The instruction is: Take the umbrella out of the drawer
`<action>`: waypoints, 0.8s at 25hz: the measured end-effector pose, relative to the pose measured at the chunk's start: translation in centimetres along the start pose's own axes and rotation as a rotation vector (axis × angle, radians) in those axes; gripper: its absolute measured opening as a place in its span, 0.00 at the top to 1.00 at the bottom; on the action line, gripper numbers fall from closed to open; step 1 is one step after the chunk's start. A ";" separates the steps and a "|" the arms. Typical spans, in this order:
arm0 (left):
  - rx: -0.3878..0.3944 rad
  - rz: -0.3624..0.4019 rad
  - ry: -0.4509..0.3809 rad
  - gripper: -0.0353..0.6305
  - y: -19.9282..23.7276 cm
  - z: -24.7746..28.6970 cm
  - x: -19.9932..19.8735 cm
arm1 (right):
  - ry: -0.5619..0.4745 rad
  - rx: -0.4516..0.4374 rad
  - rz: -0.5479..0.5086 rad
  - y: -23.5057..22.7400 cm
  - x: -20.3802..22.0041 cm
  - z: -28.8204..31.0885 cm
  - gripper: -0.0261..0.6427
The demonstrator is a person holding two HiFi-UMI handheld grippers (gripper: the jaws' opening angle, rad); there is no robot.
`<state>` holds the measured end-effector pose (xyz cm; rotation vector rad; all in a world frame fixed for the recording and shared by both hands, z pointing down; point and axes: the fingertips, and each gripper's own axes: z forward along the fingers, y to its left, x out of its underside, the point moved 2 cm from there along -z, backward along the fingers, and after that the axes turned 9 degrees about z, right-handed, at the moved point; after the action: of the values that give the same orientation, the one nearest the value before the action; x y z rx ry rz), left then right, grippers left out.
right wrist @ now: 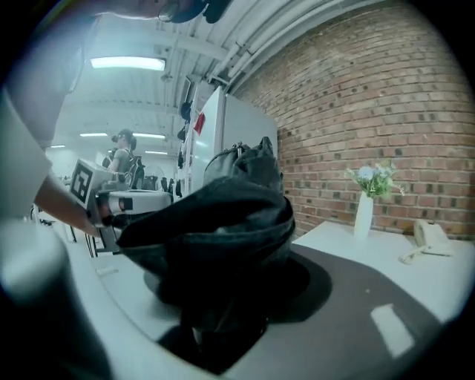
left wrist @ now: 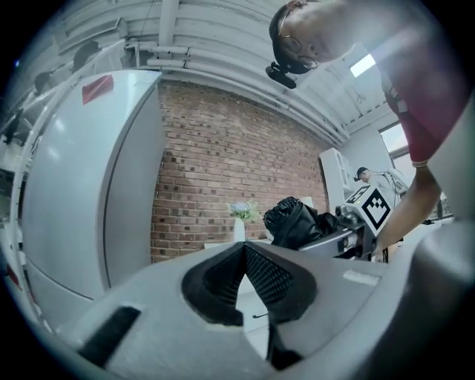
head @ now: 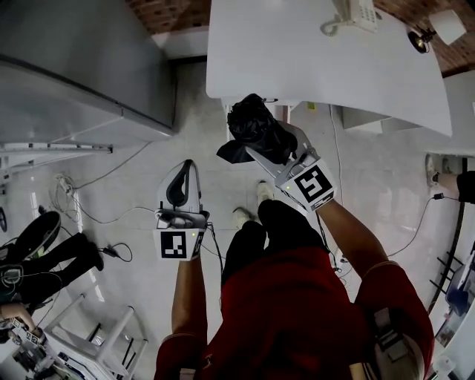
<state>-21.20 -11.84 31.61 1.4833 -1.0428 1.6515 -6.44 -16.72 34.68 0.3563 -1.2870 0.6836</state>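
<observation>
Red-brick wall (right wrist: 371,111) at back. White table (head: 297,52) against it, white vase of flowers (right wrist: 364,211) and telephone (head: 356,13) on top. Tall pale grey cabinet (left wrist: 82,185) left of table, close beside it. Pale glossy floor (head: 371,178), thin cables (head: 89,217) trailing across. White metal frame (head: 96,341) low at left. White beamed ceiling (left wrist: 223,44), strip light (right wrist: 128,64) lit.

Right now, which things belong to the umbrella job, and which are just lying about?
In the job: black umbrella, clamped in the right claw; left claw, shut and empty.
Lying about: white table, telephone, vase of flowers, fridge.
</observation>
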 end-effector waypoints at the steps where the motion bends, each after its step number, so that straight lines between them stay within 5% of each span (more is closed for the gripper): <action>1: 0.001 0.003 -0.006 0.94 -0.2 -0.2 -0.9 | -0.002 0.005 0.011 0.2 -0.9 -0.8 0.58; 12: 0.055 0.017 -0.082 0.94 -2.2 -1.6 -8.0 | -0.215 0.037 0.103 1.2 -8.8 -8.4 0.58; 20: 0.108 0.046 -0.135 0.94 -6.5 -2.0 -12.2 | -0.305 0.040 0.169 1.6 -10.5 -14.7 0.58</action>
<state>-14.89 -6.81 20.26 1.6724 -1.0821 1.6816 2.31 -9.44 20.58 0.3984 -1.6084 0.8205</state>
